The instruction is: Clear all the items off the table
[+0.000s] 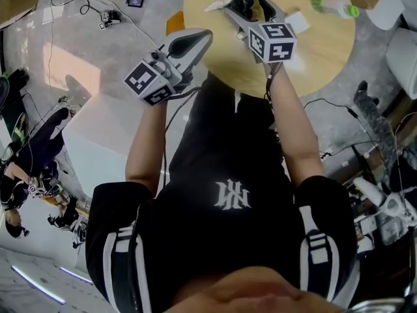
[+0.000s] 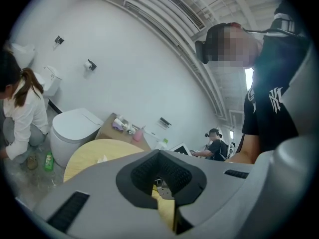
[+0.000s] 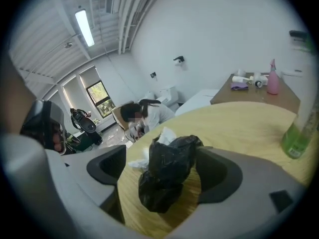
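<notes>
Your right gripper (image 3: pixel 162 176) has its jaws released either side of the black bag (image 3: pixel 169 158), which rests on the counter (image 3: pixel 239 128) at frame centre; your left gripper (image 2: pixel 162 183) has its jaws clenched, empty.

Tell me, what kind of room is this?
Probably a practice lab set up like a bathroom: a white toilet stands beside the round wooden table, cables trail across the floor, and another person wears headgear.
</notes>
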{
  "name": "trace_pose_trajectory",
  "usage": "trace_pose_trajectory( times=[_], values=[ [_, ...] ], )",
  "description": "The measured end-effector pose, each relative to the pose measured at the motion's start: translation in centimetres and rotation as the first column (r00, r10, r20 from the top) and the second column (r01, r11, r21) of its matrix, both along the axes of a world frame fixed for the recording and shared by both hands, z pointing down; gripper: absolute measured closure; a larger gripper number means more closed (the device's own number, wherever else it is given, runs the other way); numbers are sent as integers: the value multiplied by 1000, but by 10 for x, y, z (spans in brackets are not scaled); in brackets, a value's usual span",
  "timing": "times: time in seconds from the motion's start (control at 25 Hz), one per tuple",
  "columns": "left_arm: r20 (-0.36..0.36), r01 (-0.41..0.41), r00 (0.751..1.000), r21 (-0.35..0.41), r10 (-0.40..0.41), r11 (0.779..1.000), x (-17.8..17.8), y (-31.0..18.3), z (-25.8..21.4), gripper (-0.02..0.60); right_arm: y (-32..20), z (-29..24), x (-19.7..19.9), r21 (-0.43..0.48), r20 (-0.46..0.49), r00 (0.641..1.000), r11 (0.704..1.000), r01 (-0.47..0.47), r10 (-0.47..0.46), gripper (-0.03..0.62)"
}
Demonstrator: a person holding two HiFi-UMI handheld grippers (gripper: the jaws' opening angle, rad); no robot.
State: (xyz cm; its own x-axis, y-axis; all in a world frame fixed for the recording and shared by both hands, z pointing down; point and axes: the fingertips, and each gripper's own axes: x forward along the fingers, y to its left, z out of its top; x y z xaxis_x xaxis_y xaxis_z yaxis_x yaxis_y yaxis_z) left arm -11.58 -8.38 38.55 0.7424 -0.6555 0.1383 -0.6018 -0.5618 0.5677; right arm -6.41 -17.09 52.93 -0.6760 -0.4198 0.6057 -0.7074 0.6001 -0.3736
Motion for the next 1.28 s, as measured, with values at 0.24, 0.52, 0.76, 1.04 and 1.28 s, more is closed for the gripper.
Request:
trace_pose_trajectory(
  times=[0.24,0.52,0.76,1.04,1.28],
  values=[
    [-14,0,1000,-7,0,1000,-6,-4,6,569,-5,28,0,-37,-111,994,999,-18,13,208],
    [-19,8,1000,-1,-8,1000,-6,-6,-4,569,-6,28,18,-45,-195,981,999,-30,21,319],
    [-9,23,1000,35,-23,999,0,-3,-17,569,-13,2,39,-4,-184,982,999,-37,36,396],
    [23,60,998,63,-62,996,13,16,-38,569,-1,-72,59,135,-103,995,991,6,8,408],
    [67,81,994,132,-91,988,60,57,-86,569,35,-157,93,287,11,998,956,62,-68,416]
  ],
)
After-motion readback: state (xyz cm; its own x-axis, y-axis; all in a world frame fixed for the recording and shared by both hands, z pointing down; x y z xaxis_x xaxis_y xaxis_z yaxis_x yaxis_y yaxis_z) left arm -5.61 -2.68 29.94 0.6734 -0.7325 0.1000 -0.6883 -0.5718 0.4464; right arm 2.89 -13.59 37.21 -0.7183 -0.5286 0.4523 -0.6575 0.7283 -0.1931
